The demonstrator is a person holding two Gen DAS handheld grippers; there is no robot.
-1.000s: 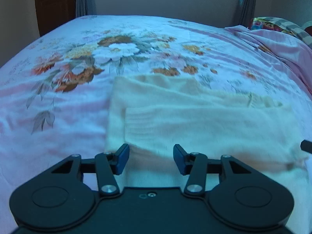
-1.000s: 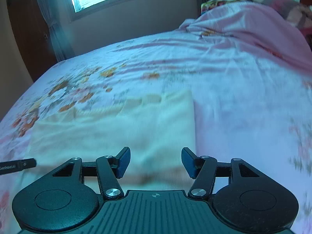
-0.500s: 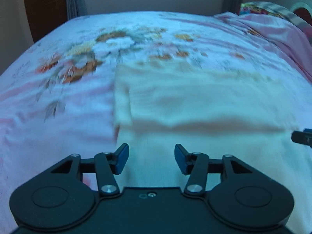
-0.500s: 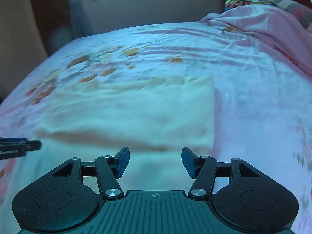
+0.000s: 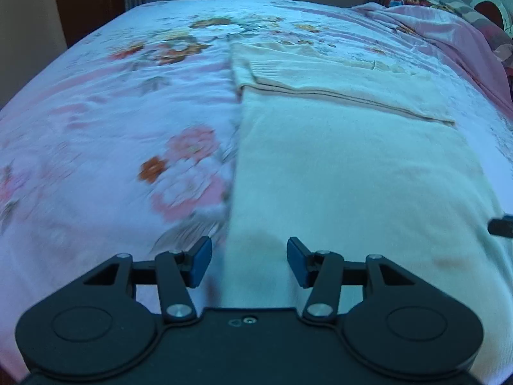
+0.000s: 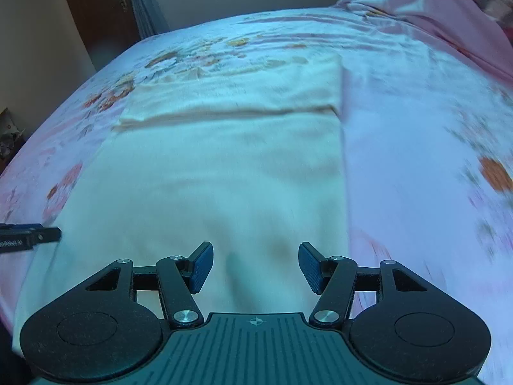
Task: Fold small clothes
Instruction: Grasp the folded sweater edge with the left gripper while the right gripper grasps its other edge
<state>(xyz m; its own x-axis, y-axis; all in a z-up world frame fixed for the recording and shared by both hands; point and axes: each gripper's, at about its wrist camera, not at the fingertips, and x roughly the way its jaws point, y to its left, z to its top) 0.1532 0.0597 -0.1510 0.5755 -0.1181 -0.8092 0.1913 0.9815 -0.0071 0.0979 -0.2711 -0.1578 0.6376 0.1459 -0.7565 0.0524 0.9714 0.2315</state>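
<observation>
Just ahead of both tongs, a cream knitted sweater (image 5: pixel 352 166) lies flat on a floral bedsheet (image 5: pixel 112 134), its far part folded over. Left gripper (image 5: pixel 249 263) and right gripper (image 6: pixel 255 267) stand apart, holding nothing. Soft, light, floppy; probably best pinched at its near corners.

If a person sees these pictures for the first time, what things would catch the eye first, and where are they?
First comes the cream sweater, spread flat on the middle of the bed with a sleeve folded across its far part. Around it lies the pink floral bedsheet, with a crumpled pink blanket at the far right. Near the bottom of each view, the left gripper and right gripper are open above the sweater's near end.
</observation>
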